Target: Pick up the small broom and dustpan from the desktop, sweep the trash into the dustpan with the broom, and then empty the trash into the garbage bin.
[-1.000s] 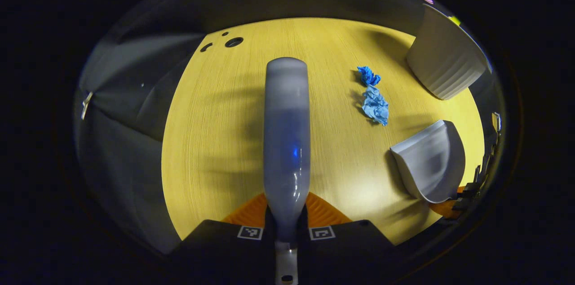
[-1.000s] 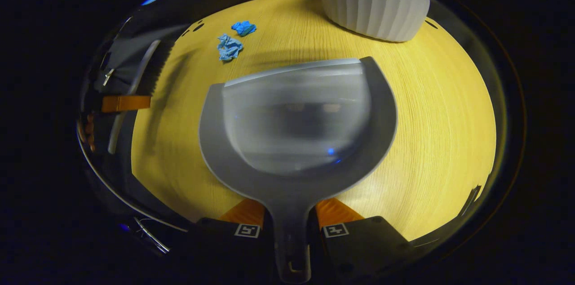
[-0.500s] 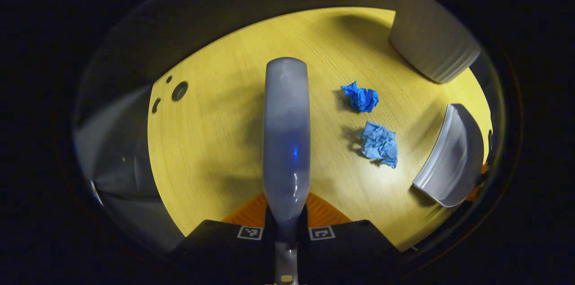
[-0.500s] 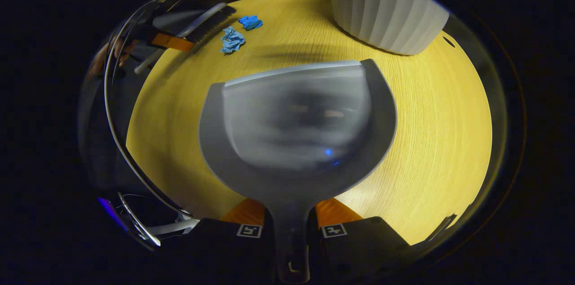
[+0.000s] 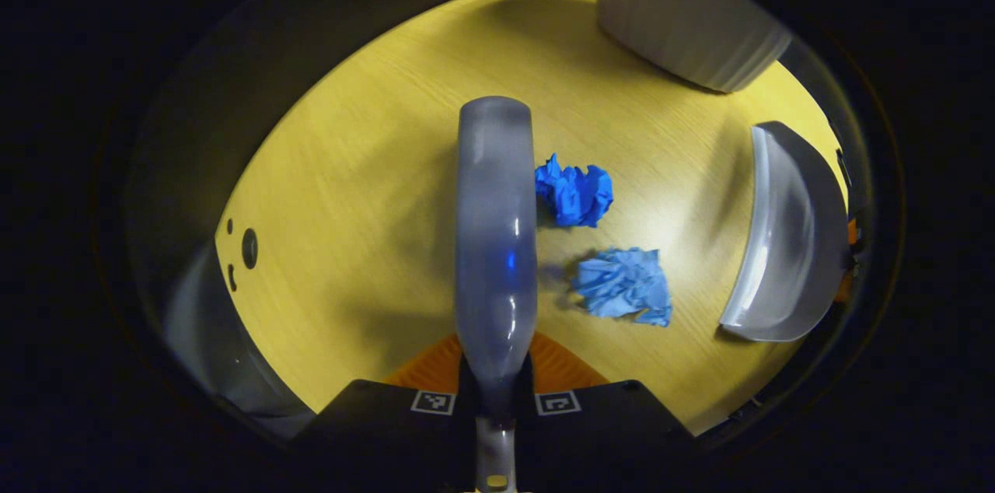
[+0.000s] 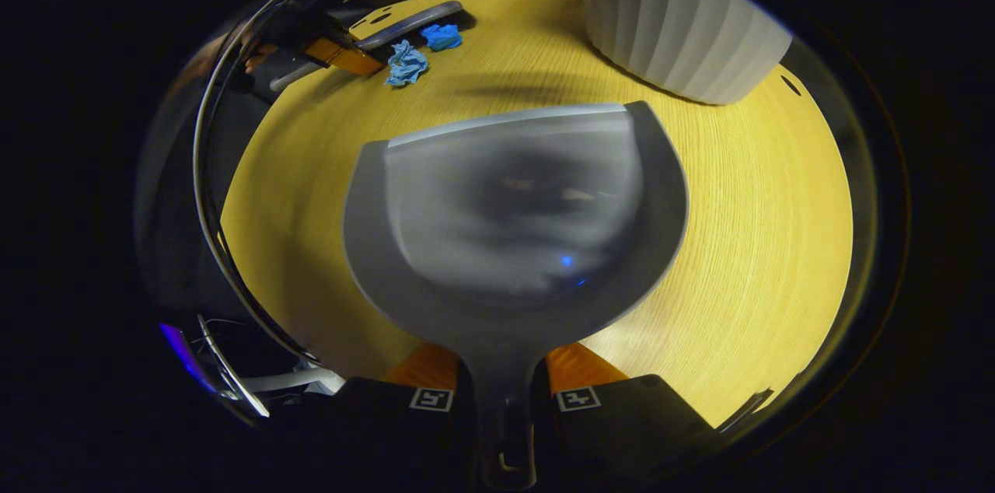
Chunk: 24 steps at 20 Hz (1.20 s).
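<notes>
Crumpled blue paper wads sit on the surface just right of your broom; light, soft, they'll skitter, so sweep gently. Left jaws clamp the broom handle, right jaws clamp the stiff dustpan handle. Bin stands behind.

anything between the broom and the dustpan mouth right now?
Yes. In the left gripper view, two crumpled blue paper wads lie on the desktop between the broom and the dustpan; otherwise bare wood.

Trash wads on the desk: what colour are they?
Both trash wads are blue, clearest in the left gripper view.
</notes>
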Available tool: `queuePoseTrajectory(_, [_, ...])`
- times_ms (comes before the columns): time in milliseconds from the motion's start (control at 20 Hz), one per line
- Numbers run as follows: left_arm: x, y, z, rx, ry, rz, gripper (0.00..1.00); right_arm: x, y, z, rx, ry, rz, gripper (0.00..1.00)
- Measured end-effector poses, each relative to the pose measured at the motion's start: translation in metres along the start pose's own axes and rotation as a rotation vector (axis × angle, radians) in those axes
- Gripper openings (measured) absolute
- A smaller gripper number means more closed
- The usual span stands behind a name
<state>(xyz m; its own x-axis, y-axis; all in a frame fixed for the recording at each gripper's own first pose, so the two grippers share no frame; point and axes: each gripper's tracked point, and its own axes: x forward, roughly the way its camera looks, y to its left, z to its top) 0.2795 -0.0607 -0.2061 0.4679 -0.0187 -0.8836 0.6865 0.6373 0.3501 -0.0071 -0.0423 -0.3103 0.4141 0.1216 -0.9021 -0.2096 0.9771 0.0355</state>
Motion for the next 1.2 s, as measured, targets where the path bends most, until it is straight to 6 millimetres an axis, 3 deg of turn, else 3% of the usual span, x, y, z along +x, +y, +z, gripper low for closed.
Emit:
queuePoseTrajectory(300, [-0.009, -0.075, -0.008, -0.063, 0.019, -0.108, 0.25, 0.002, 0.000, 0.002, -0.044, 0.004, 0.013, 0.33])
queuePoseTrajectory(550, [-0.028, -0.141, -0.014, 0.014, 0.054, -0.234, 0.23, 0.010, -0.004, 0.009, -0.077, -0.004, 0.022, 0.33])
queuePoseTrajectory(700, [-0.038, -0.156, -0.021, 0.041, 0.075, -0.290, 0.23, 0.012, -0.007, 0.011, -0.102, -0.011, 0.022, 0.33])
queuePoseTrajectory(850, [-0.061, -0.178, -0.033, 0.028, 0.096, -0.395, 0.23, 0.007, -0.007, 0.010, -0.097, -0.045, 0.030, 0.33])
queuePoseTrajectory(1000, [-0.070, -0.181, -0.038, -0.020, 0.055, -0.356, 0.23, 0.006, -0.011, 0.010, -0.086, -0.072, 0.021, 0.33])
queuePoseTrajectory(1200, [-0.099, -0.179, -0.052, -0.193, -0.061, -0.298, 0.23, -0.010, -0.013, 0.008, -0.046, -0.098, 0.023, 0.33])
